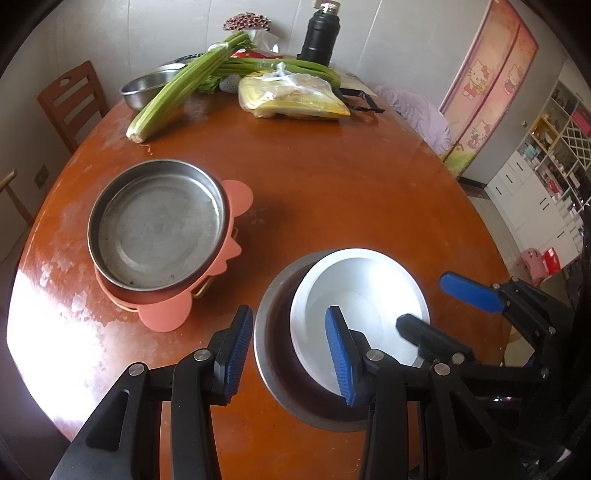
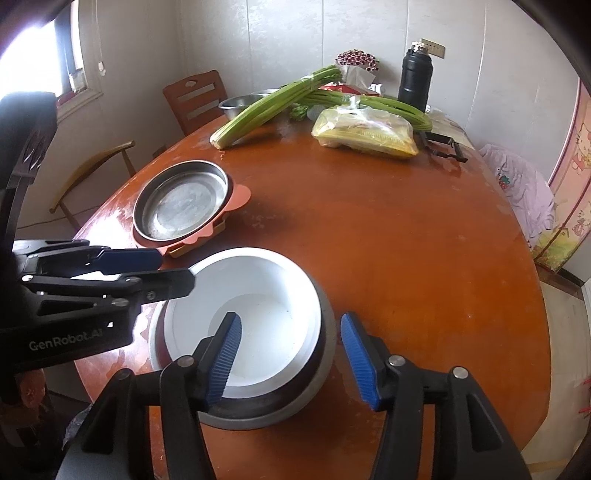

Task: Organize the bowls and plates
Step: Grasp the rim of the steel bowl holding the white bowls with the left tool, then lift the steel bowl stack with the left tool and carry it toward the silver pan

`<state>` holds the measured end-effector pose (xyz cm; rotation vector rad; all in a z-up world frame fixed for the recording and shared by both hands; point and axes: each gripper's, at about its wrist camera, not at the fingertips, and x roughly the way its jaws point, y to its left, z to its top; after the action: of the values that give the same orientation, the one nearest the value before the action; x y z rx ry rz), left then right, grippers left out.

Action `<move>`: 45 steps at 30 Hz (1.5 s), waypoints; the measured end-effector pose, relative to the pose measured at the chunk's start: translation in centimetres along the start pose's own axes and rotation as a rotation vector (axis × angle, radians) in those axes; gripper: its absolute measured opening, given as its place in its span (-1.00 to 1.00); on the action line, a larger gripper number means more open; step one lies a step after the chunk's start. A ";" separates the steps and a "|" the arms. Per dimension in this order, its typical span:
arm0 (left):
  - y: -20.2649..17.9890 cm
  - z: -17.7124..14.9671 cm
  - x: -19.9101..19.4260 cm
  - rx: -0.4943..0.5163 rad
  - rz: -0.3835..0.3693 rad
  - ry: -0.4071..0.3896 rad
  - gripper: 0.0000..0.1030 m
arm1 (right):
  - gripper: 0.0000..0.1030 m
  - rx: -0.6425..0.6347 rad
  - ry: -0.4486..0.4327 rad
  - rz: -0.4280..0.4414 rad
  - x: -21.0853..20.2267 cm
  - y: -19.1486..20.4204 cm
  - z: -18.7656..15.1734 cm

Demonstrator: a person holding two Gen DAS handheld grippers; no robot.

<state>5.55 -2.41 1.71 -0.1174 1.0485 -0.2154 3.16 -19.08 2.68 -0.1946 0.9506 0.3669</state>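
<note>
Your left gripper (image 1: 290, 354) has its jaws spread wide, straddling the near-left rim of the steel bowl (image 1: 266, 354): one finger hangs outside the rim over the table (image 1: 332, 192), the other reaches inside, over the white bowl (image 1: 354, 291) nested in the steel one. Your right gripper (image 2: 291, 356) is spread too, straddling the right side of the same pair, with its left finger over the white bowl's inside and its right finger outside the steel wall. Neither pair of jaws is pinching anything. Ahead and to the left of your left jaws sits a shallow steel pan (image 1: 159, 225) on a pink mat (image 1: 236, 195). Far beyond both jaws, at the table's back edge, lie celery stalks (image 1: 177, 88), a bagged yellow package (image 1: 291, 98), another steel bowl (image 1: 147, 86) and a black flask (image 1: 319, 35).
</note>
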 end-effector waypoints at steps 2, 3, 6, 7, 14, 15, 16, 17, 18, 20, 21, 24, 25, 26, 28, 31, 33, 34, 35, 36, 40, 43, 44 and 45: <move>0.3 -0.3 0.1 -0.006 -0.003 0.001 -0.15 | 0.12 0.010 0.002 -0.004 0.1 -0.3 0.0; 0.5 -0.5 0.1 -0.015 -0.008 0.003 -0.13 | 0.13 0.017 0.005 -0.003 0.2 -0.5 0.0; 1.0 -0.9 0.2 -0.041 -0.039 0.002 0.05 | 0.15 0.035 0.013 0.001 0.5 -1.0 -0.1; 1.1 -1.0 0.3 -0.049 -0.043 0.004 0.05 | 0.15 0.042 0.017 0.002 0.6 -1.2 -0.1; 1.6 -1.1 1.7 -0.077 -0.044 0.031 0.09 | 0.16 0.077 0.057 0.017 2.1 -2.1 -0.5; 1.5 -1.1 1.9 -0.078 -0.044 0.037 0.09 | 0.16 0.079 0.061 0.020 2.3 -2.1 -0.6; 1.5 -1.1 2.2 -0.079 -0.044 0.043 0.09 | 0.16 0.080 0.067 0.021 2.5 -2.1 -0.7; 1.4 -1.0 2.3 -0.080 -0.045 0.046 0.09 | 0.16 0.083 0.075 0.023 2.7 -2.2 -0.8; 1.4 -1.0 2.6 -0.079 -0.045 0.054 0.09 | 0.16 0.085 0.082 0.028 2.9 -2.2 -0.9; 1.3 -1.0 2.9 -0.079 -0.043 0.062 0.09 | 0.16 0.091 0.095 0.031 3.3 -2.2 -1.1; 1.3 -1.0 3.1 -0.080 -0.046 0.064 0.09 | 0.17 0.092 0.099 0.034 3.4 -2.2 -1.2; 1.2 -0.9 3.3 -0.077 -0.044 0.063 0.11 | 0.18 0.101 0.103 0.049 3.6 -2.3 -1.3; 1.2 -0.9 3.4 -0.078 -0.045 0.065 0.11 | 0.18 0.101 0.102 0.051 3.7 -2.3 -1.3; 1.2 -1.0 3.5 -0.079 -0.045 0.066 0.12 | 0.18 0.103 0.104 0.055 3.7 -2.3 -1.4; 1.2 -1.0 3.7 -0.077 -0.045 0.068 0.13 | 0.18 0.109 0.107 0.066 3.8 -2.2 -1.5; 1.1 -1.0 4.1 -0.073 -0.047 0.072 0.13 | 0.18 0.114 0.116 0.085 4.1 -2.1 -1.7; 1.0 -1.1 4.4 -0.072 -0.049 0.084 0.13 | 0.18 0.109 0.118 0.092 4.2 -1.9 -1.8; 0.9 -1.2 4.6 -0.071 -0.048 0.090 0.13 | 0.18 0.107 0.122 0.097 4.3 -1.8 -1.9; 0.9 -1.2 4.8 -0.073 -0.047 0.093 0.13 | 0.18 0.104 0.125 0.100 4.4 -1.6 -2.0; 0.9 -1.3 5.0 -0.071 -0.045 0.100 0.13 | 0.18 0.098 0.129 0.103 4.5 -1.5 -2.0; 0.9 -1.4 5.8 -0.076 -0.052 0.124 0.13 | 0.18 0.088 0.144 0.126 5.1 -1.0 -2.4; 0.3 -1.6 6.1 -0.068 -0.075 0.129 0.09 | 0.18 0.065 0.142 0.122 5.1 -0.4 -2.4; 0.2 -1.6 6.1 -0.063 -0.079 0.128 0.03 | 0.18 0.057 0.142 0.119 5.1 -0.2 -2.3; 0.0 -1.5 6.2 -0.062 -0.078 0.126 0.03 | 0.18 0.056 0.142 0.118 5.1 -0.1 -2.3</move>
<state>7.19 -3.78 -4.28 -0.2031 1.1779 -0.2637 4.17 -18.82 -2.84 -0.1145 1.1143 0.4386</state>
